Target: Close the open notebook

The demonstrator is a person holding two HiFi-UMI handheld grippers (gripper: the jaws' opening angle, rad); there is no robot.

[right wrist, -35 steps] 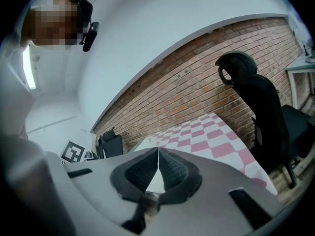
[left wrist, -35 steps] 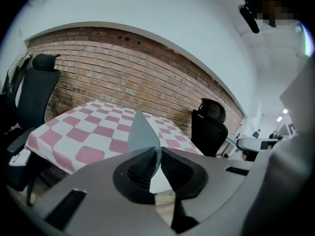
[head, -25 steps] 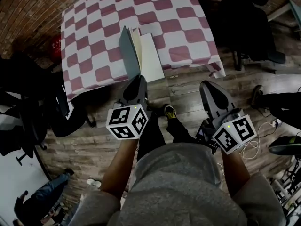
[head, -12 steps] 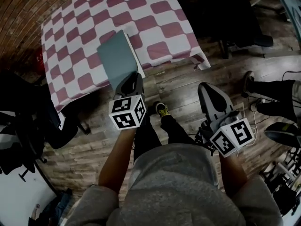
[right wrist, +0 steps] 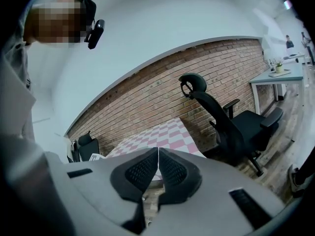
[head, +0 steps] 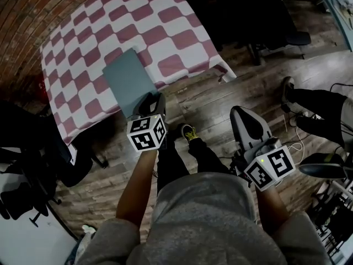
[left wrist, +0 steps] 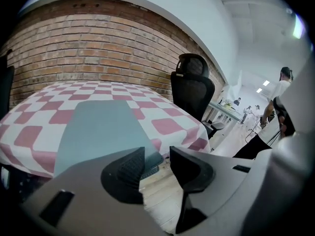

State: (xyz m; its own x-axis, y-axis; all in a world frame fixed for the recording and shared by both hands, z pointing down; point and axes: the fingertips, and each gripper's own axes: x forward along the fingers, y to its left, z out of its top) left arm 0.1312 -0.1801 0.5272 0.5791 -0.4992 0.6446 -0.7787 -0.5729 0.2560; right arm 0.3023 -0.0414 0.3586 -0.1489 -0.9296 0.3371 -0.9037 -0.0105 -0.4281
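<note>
Task status: the notebook [head: 128, 80] looks shut. Only its grey-teal cover shows, lying flat, and no pages are on view. I judge the closing itself done.
Notebook location: on the checkered counter [head: 165, 15], at the counter's near edge, centre-left of the head view.
Left gripper [head: 153, 99]: at the notebook's near edge. Its jaws are released and have just been opening. The pads press on nothing.
Right gripper [head: 245, 120]: lower right of the head view, over the wooden floor [head: 231, 87] and well apart from the counter. Its jaws are clenched together and empty.
Remaining: probably only drawing the left gripper clear.
Head view only: both grippers together, the whole cover outline, and the notebook square on the cloth.
Left gripper view only: the gap between the pads, with floorboards below it and the notebook's near corner just beyond it. Whether that corner touches the left pad I cannot tell. A black office chair [left wrist: 193, 90] stands at the counter's right, with a brick wall [left wrist: 98, 38] behind.
Right gripper view only: the pads meeting tip to tip. The notebook is not visible there.
</note>
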